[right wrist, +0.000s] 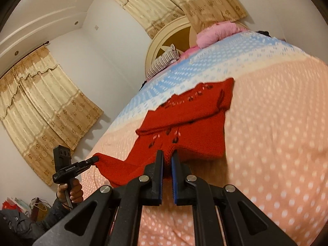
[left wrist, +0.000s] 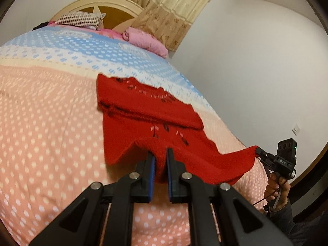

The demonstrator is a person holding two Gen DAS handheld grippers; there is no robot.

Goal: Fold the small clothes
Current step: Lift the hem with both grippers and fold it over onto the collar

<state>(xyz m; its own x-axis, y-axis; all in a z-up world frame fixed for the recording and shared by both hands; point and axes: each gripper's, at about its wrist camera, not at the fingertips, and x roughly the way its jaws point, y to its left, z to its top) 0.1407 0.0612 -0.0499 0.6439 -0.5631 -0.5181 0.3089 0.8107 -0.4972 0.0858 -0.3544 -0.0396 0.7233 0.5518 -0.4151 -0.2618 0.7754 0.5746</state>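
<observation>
A red knitted sweater [left wrist: 147,106] lies on the bed with a sleeve folded across its body. Its near hem is lifted off the cover and hangs stretched between both grippers. My left gripper [left wrist: 160,155] is shut on one part of the hem, with red knit pinched between the blue pads. In the same view my right gripper [left wrist: 258,151] pinches the hem's other corner, at the right. The right wrist view shows the sweater [right wrist: 184,119] from the other side. There my right gripper [right wrist: 167,157] is shut on the hem, and my left gripper [right wrist: 95,160] holds the far corner at the left.
The bed cover [left wrist: 51,123] is pink with white dots, turning blue and white toward the headboard [left wrist: 106,2]. A striped pillow [left wrist: 80,19] and a pink quilt [left wrist: 145,41] lie at the head. The bed's edge runs close to a white wall [left wrist: 256,71]. Curtains [right wrist: 47,102] hang beyond.
</observation>
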